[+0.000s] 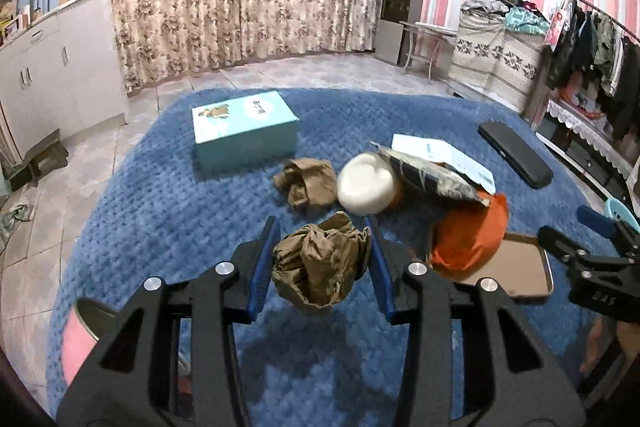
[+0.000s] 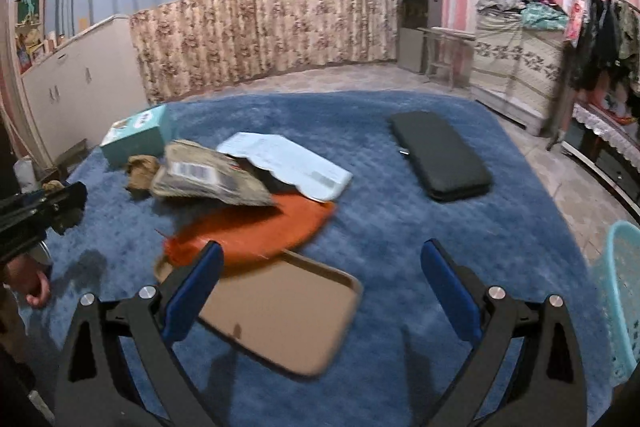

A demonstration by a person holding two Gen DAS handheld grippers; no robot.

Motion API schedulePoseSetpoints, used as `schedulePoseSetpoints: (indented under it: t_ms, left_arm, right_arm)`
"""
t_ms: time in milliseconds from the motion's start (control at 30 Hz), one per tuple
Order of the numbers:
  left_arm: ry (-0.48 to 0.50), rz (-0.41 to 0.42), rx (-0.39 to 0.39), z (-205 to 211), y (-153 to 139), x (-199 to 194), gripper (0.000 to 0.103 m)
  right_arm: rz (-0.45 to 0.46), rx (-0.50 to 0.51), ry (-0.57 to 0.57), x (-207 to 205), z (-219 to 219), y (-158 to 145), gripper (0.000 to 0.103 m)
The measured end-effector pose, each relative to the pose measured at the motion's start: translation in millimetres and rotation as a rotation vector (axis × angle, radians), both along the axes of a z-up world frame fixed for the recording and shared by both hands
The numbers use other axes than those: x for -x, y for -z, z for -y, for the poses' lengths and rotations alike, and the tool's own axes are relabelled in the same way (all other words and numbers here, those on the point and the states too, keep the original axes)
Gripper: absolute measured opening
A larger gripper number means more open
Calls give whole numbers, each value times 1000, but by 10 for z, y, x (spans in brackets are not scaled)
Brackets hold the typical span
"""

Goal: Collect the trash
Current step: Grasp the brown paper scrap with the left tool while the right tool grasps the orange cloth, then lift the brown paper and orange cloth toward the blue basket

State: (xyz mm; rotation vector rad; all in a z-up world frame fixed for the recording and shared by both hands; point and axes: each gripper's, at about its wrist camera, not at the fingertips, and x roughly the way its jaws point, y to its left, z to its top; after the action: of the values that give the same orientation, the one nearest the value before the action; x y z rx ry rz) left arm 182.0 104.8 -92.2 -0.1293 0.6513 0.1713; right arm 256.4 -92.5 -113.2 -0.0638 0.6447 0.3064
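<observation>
A crumpled ball of brown paper point(image 1: 320, 263) is seen in the left wrist view, wrinkled all over, with deep folds and a ragged lower edge. It is pinched by the left gripper point(image 1: 324, 259), whose blue pads are pressed against its two sides, the jaws being only partly closed because of the wad's bulk. The wad is held clear above the blue quilted bed cover point(image 1: 160, 211), and its shadow is cast on the cover below. No clear long axis can be made out; the ball is roughly round, slightly taller than wide, with its loose edge hanging downward.

A second crumpled brown paper point(image 1: 306, 181) is left lying on the cover farther off, just beside a white round container point(image 1: 366, 187). Near these, a grey printed bag point(image 1: 432, 171), a white paper sheet point(image 1: 444, 157), an orange cloth point(image 1: 468, 239) and a tan tray point(image 1: 516, 267) are piled together, the cloth overlapping the tray's edge. A teal box point(image 1: 244, 131) and a black case point(image 1: 516, 153) are set well apart from the pile.

The right gripper point(image 2: 322, 275) is spread wide and nothing is held in it; it is poised over the tan tray and the cover. A light blue basket point(image 2: 620, 291) is seen at the bed's right edge.
</observation>
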Motion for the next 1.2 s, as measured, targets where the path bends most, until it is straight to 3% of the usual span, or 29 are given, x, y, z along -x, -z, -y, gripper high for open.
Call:
schedulePoseSetpoints:
  t_ms: [167,367,433,567,633,700,867,1200]
  left_arm:
    - [-21,12,12,-124,-46,-13,42]
    - [-37,20,22,-201,-65,1,42]
    - [-33,17,23,-203,-58,7,42]
    - [-19,13,20,-182,-65,-22,42]
    - [-11,11,13,-160,-67,-48,42]
    - [-7,14,17,-134,-83,-62,42]
    - [-4,30,15,-55,-139,-80,42]
    - [34,64,-5,234,-299,-185,42]
  right_arm:
    - [-28,-2,-52,-123,-351,-10,97]
    - [-125,59,-102,-224,-638,271,95]
    - [-131,90,-124,-249,-703,343,82]
    - [-120,66,-153,-284,-665,319,46]
    - [-111,65,-164,-271,-613,311,39]
    - [-105,59,-173,-262,-549,297,25]
    - [-70,21,-141,-156,-187,126,15]
    - [18,-80,2,-6,742,-284,15]
